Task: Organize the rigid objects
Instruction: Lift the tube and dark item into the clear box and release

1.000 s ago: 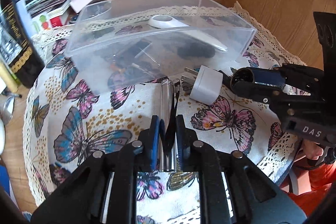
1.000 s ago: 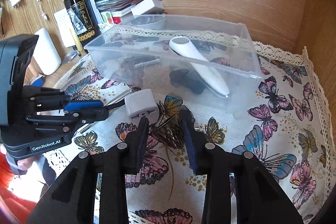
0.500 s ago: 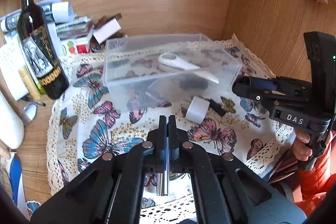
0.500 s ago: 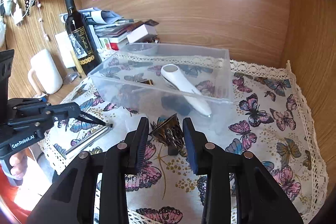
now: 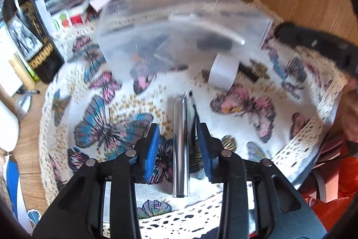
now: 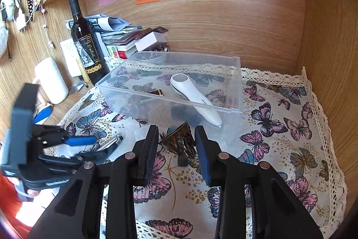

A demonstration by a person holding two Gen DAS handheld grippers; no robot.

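A slim silver metal tube (image 5: 179, 145) with a clip along one side lies flat on a butterfly-print cloth (image 6: 279, 149), pointing away from me toward a clear plastic bin (image 6: 235, 86). My left tool (image 5: 177, 129) is released: its blue-padded fingers (image 5: 152, 142) stand apart on either side of the tube, with cloth showing between pad and metal on both sides, so the tube rests on the cloth and is not gripped. I judge the tool straddles it lengthwise so that a squeeze would catch the narrow sides. The left view is blurred by motion. Just beyond the tube, near the bin's front wall, sits a white plug adapter (image 5: 222, 71). In the right view, my right tool (image 6: 176, 138) hovers above the cloth with a dark, shiny cone-shaped object (image 6: 179, 142) between its fingers; I cannot tell whether the pads press it or merely frame it. The bin already holds a white handheld device (image 6: 192, 97) and some darker items, so I take it as the place where loose things belong. A wine bottle (image 6: 84, 41) and stacked papers stand on the wooden counter (image 5: 26, 149) to the left, clear of the work.
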